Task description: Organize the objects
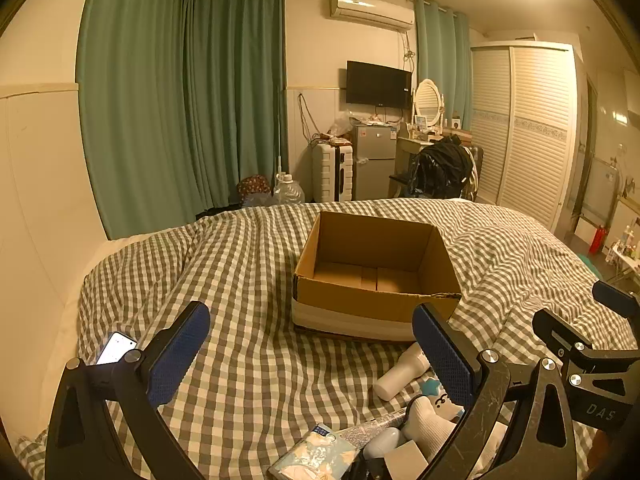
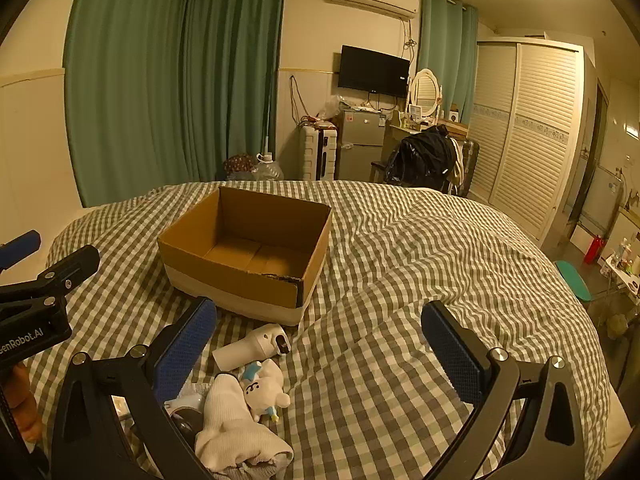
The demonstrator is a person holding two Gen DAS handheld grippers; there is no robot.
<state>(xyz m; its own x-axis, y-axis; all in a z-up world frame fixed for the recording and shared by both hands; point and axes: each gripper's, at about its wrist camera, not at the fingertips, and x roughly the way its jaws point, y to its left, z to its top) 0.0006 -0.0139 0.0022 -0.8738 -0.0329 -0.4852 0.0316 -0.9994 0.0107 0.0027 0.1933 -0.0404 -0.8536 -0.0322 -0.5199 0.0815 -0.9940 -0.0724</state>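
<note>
1. Green curtains (image 1: 180, 100) hang on the far wall of a bedroom, and to their right are a black television (image 1: 378, 84), a small grey fridge (image 1: 374, 160) and a white wardrobe (image 1: 524, 128).
2. Near the cameras lies a bed (image 2: 400, 280) with a grey and white checked cover.
3. An open cardboard box (image 1: 372, 304) stands upright on the cover, in the middle of the bed, and nothing shows inside it.
4. Just in front of the box, on the near side, a small pile of things lies on the cover: a white bottle (image 2: 252, 346) on its side, a white plush toy (image 2: 264, 390) with blue parts, white socks (image 2: 236, 428) and a tissue pack (image 1: 316, 456) with a flower print.
5. A phone (image 1: 116, 347) with a lit screen lies at the near left, partly hidden behind a finger of the left gripper.
6. The left gripper (image 1: 312, 354) has its jaws spread wide and holds nothing; it hangs above the cover, left of the pile.
7. The right gripper (image 2: 320, 354) is also spread wide and empty, and the pile lies under its left finger.
</note>
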